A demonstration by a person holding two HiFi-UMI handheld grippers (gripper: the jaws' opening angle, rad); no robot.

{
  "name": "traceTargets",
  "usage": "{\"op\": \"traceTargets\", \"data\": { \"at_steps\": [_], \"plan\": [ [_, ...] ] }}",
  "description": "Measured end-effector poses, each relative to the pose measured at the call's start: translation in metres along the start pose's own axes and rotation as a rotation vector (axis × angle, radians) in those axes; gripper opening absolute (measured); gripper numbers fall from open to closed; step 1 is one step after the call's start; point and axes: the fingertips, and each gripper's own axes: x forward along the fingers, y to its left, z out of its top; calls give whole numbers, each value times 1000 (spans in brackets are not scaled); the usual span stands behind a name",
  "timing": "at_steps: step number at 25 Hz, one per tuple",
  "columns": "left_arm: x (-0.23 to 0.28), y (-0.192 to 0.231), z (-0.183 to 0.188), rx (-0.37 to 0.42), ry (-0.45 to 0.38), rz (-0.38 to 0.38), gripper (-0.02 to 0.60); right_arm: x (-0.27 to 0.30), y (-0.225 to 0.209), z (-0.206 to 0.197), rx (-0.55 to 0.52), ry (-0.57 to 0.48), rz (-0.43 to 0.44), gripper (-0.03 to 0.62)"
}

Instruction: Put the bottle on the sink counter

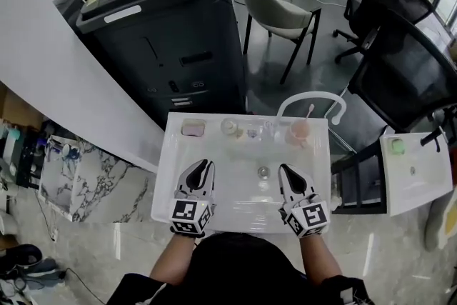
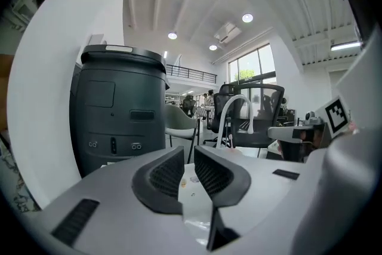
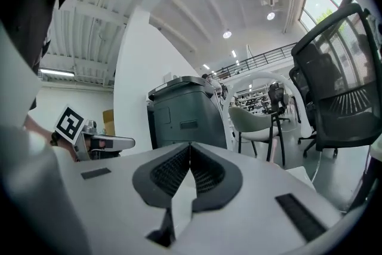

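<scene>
A white sink [image 1: 171, 175] lies below me with a curved white faucet [image 1: 310, 98] at its back right. On its back ledge stand a pink soap [image 1: 193, 128], a small clear bottle [image 1: 271, 131], hard to make out, and a pink cup [image 1: 298, 132]. My left gripper [image 1: 203, 166] hovers over the basin's left half, shut and holding nothing. My right gripper [image 1: 287, 171] is over the right half near the drain [image 1: 263, 171], also shut with nothing in it. The left gripper view shows its pads [image 2: 167, 171] nearly together, and in the right gripper view the fingertips [image 3: 179, 158] meet.
A large dark bin [image 1: 164, 25] stands right behind the sink. A grey chair [image 1: 282, 14] and a black office chair [image 1: 407, 75] are further back and to the right. A second small white sink [image 1: 418, 171] sits at the right. A curved white wall runs along the left.
</scene>
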Motion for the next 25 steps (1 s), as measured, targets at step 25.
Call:
{"op": "traceTargets", "data": {
  "at_steps": [25],
  "plan": [
    [-28, 53, 15, -33, -110, -60, 64, 18, 34, -2, 3, 2, -101, 29]
  ]
}}
